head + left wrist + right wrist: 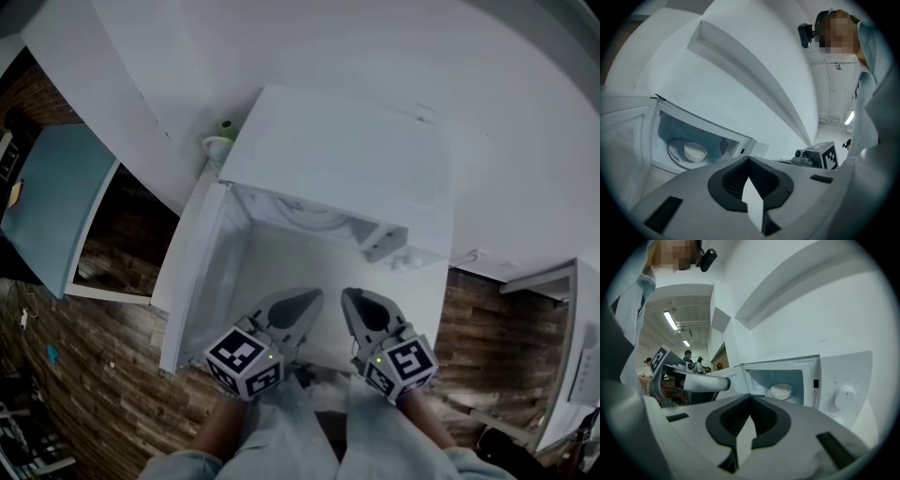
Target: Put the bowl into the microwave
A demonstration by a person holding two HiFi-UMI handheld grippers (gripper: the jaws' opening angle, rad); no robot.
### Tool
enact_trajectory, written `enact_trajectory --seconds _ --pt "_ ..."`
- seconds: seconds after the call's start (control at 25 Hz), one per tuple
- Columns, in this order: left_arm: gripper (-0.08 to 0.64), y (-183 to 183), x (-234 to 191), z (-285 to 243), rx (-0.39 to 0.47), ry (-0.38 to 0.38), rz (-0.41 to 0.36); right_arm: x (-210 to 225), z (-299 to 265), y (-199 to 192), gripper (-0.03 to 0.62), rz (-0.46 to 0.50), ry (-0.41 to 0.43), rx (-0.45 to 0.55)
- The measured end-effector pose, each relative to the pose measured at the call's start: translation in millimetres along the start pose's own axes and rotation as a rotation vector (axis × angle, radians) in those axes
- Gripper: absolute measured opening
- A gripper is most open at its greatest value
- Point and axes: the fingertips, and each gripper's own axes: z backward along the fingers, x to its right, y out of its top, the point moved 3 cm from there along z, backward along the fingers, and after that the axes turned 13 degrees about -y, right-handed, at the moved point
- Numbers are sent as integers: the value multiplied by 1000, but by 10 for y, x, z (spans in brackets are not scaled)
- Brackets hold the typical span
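Already, bowl: it sat on the turntable inside the microwave, whose door hung wide open.
Left gripper: your jaws were clenched together, with nothing between them.
Right gripper: likewise closed and empty, beside the left one and short of the cavity.
Handling: the bowl looked stiff, light, smooth and probably breakable. If you had to shift it, the rim was the place to pinch.

Cool, even light is washing the white walls; fisheye edges are curving and darkening, with ceiling strip lights glaring.
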Motion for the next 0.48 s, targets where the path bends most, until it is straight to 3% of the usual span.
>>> enact_trajectory --seconds 0.48 --pt "-2 -25 -7 26 12 -3 27 -40 -4 -44 2 -5 10 -9"
